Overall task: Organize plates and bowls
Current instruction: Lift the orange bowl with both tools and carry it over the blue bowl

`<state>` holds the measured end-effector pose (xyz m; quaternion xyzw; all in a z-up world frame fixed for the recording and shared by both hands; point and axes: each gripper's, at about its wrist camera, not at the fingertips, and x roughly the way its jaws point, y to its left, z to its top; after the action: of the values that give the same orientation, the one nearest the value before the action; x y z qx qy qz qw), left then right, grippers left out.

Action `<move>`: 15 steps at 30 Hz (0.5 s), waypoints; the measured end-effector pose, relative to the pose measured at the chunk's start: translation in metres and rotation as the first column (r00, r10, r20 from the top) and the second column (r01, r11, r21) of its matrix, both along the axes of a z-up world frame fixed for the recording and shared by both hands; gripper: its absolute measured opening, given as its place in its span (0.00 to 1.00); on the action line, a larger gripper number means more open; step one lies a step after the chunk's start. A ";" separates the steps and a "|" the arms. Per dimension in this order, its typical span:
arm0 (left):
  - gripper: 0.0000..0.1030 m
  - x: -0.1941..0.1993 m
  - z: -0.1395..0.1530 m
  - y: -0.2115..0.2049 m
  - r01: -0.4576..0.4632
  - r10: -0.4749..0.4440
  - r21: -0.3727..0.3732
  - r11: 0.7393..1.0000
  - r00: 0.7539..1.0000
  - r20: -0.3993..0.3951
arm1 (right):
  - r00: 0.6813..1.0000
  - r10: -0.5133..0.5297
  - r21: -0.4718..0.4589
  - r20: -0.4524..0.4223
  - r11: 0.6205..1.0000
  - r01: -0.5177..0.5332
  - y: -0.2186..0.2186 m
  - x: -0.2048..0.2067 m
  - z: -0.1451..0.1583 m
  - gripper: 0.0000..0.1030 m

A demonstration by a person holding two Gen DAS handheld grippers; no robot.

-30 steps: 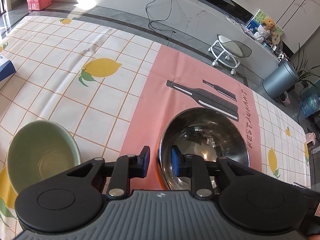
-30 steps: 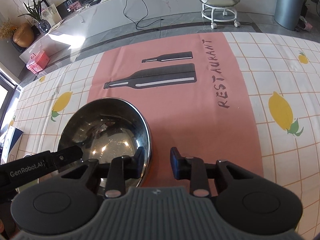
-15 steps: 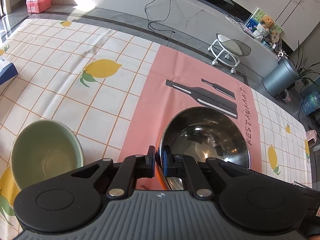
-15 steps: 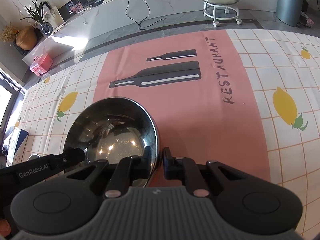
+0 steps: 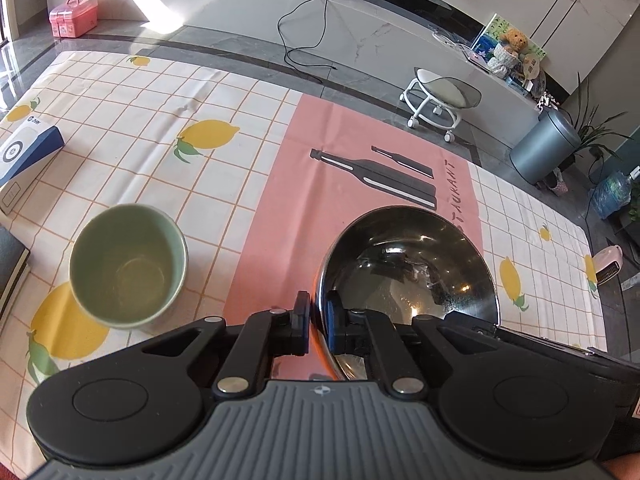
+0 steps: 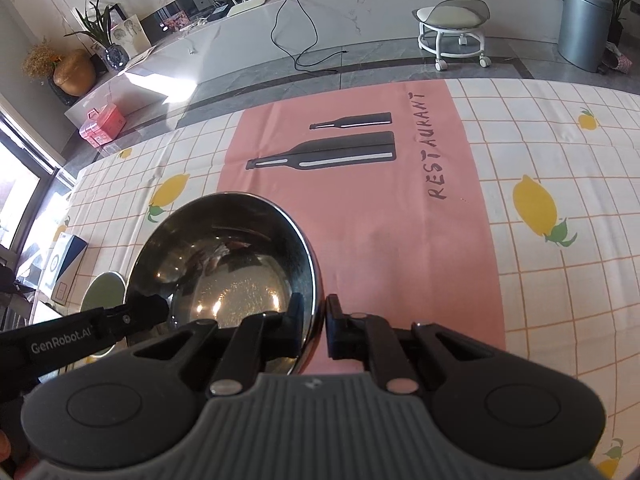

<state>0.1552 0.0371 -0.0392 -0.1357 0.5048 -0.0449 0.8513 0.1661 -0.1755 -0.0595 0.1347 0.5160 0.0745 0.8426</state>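
Both grippers, left gripper (image 5: 318, 326) and right gripper (image 6: 314, 330), have just closed on opposite rims of the shiny round steel bowl (image 5: 408, 268), now lifted clear of the lemon-print tablecloth (image 5: 132, 152); raise both evenly, toward the pale green ceramic bowl (image 5: 128, 266).

Home living room, dining table in use.
Ahead of the jaws: lemon-print checked tablecloth (image 5: 120, 128), long white marble media bench (image 6: 360, 12), white wheeled stool (image 6: 452, 28), grey cylindrical bin (image 6: 584, 28), potted green plant (image 6: 96, 28).

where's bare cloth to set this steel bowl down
Free: the pink strip right of the steel bowl, below the printed bottles, and the lemon checks beyond. Crowded: the left side, with the green bowl and blue-white box.
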 end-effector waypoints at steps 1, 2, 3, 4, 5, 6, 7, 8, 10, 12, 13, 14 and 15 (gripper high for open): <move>0.08 -0.004 0.002 -0.001 0.001 -0.001 -0.004 1.000 1.000 -0.002 | 1.000 0.008 -0.004 0.003 1.000 -0.008 -0.002 -0.006 0.004 0.09; 0.08 -0.010 0.004 -0.002 0.002 -0.002 -0.008 1.000 1.000 -0.003 | 1.000 0.014 -0.006 0.006 1.000 -0.013 -0.003 -0.011 0.007 0.09; 0.08 -0.016 0.006 -0.003 0.003 -0.003 -0.011 1.000 1.000 -0.002 | 1.000 0.017 -0.006 0.011 1.000 -0.017 -0.005 -0.017 0.011 0.09; 0.08 -0.023 0.009 -0.004 0.003 -0.003 -0.012 1.000 1.000 0.001 | 1.000 0.019 -0.004 0.016 1.000 -0.019 -0.007 -0.023 0.015 0.09; 0.08 -0.029 0.012 -0.006 0.005 -0.005 -0.012 1.000 1.000 0.004 | 1.000 0.020 -0.002 0.023 1.000 -0.020 -0.010 -0.028 0.019 0.09; 0.08 -0.035 0.015 -0.009 0.009 -0.009 -0.013 1.000 1.000 0.008 | 0.999 0.022 0.002 0.033 1.000 -0.022 -0.013 -0.035 0.023 0.09; 0.08 -0.041 0.017 -0.011 0.014 -0.013 -0.013 1.000 1.000 0.012 | 0.999 0.022 0.002 0.043 1.000 -0.023 -0.015 -0.041 0.027 0.09; 0.08 -0.046 0.019 -0.013 0.018 -0.018 -0.014 1.000 1.000 0.014 | 0.998 0.024 0.000 0.051 1.000 -0.024 -0.018 -0.047 0.030 0.09; 0.08 -0.055 0.023 -0.017 0.029 -0.028 -0.021 0.999 0.999 0.017 | 0.998 0.027 0.000 0.060 1.000 -0.027 -0.023 -0.060 0.036 0.09; 0.09 -0.063 0.026 -0.021 0.038 -0.038 -0.029 0.999 0.999 0.016 | 0.998 0.024 0.004 0.060 1.000 -0.024 -0.030 -0.072 0.040 0.09; 0.09 -0.067 0.028 -0.023 0.044 -0.043 -0.032 0.999 0.999 0.018 | 0.998 0.022 0.007 0.060 1.000 -0.022 -0.033 -0.077 0.042 0.09; 0.09 -0.071 0.029 -0.026 0.049 -0.049 -0.033 0.998 0.999 0.019 | 0.998 0.019 0.011 0.060 1.000 -0.020 -0.036 -0.082 0.043 0.09; 0.09 -0.076 0.031 -0.029 0.057 -0.056 -0.036 0.998 0.998 0.020 | 0.998 0.014 0.018 0.059 1.000 -0.015 -0.041 -0.088 0.044 0.10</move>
<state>0.0793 0.0083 -0.0087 -0.1363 0.4996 -0.0794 0.8518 0.0782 -0.2168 -0.0157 0.1363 0.4913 0.0892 0.8556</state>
